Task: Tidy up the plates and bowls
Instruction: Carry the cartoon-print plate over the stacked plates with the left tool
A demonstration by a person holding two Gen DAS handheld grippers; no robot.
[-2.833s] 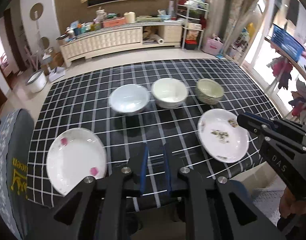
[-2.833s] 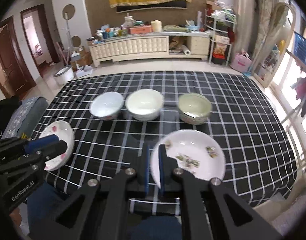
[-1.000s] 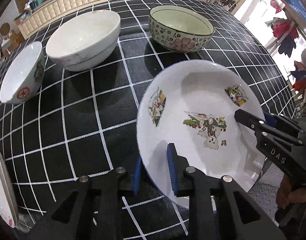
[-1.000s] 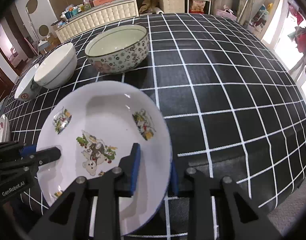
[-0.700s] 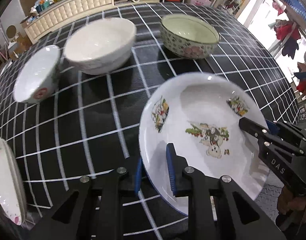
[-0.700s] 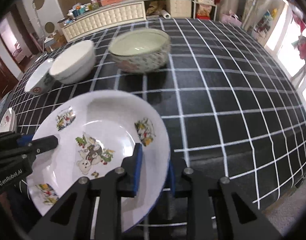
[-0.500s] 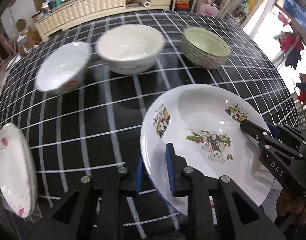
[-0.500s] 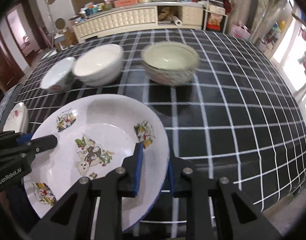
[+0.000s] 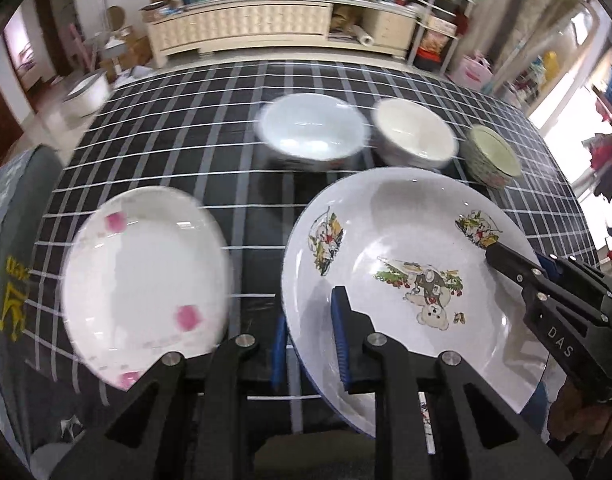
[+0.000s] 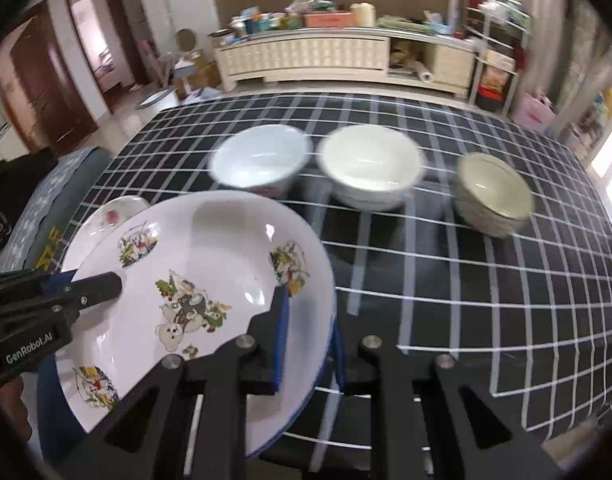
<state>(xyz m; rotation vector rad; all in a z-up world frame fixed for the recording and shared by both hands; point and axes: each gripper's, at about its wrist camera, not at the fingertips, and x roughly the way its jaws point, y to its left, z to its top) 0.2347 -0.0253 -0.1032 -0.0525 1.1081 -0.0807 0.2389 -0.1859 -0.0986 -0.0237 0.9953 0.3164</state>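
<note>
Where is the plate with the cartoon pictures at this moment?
The cartoon plate is held between the left gripper and the right gripper, each clamped on its rim, beside the pink-flowered plate and in front of the three bowls.

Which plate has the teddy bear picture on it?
The big plate held up between the two grippers has the bear and cartoon pictures. The other plate, lying on the table to its left, only has small pink marks.

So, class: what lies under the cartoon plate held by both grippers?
Under the cartoon plate, checked cloth and the pink-flowered plate's edge peek out. The rest is covered.
</note>
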